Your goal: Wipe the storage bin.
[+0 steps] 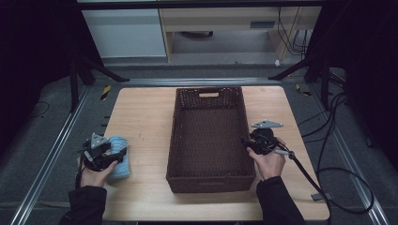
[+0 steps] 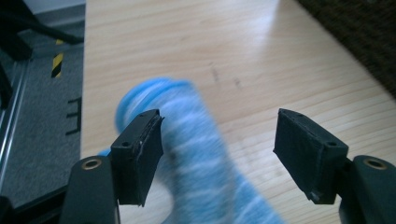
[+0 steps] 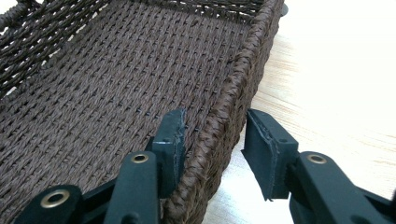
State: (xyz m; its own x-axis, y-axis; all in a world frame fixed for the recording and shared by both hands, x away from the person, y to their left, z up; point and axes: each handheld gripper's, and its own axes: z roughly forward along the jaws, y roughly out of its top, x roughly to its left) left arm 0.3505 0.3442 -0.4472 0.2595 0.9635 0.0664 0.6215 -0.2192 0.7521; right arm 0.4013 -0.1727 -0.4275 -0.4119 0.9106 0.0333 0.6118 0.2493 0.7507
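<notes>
A light wooden table (image 1: 141, 112) carries a dark brown woven basket (image 1: 209, 176) at its middle, long side running away from the person, nothing lying inside it. At the table's left edge lies a rolled light-blue striped cloth (image 1: 120, 159). The left gripper (image 1: 105, 154) sits over that roll; in the left gripper view its jaws stand wide apart, the left pad (image 2: 137, 156) touching the cloth's side, the right pad clear of it, so nothing is clamped. The right gripper (image 1: 251, 144) straddles the basket's right rim, one jaw inside and one outside, parted, with a gap on the outer side.
</notes>
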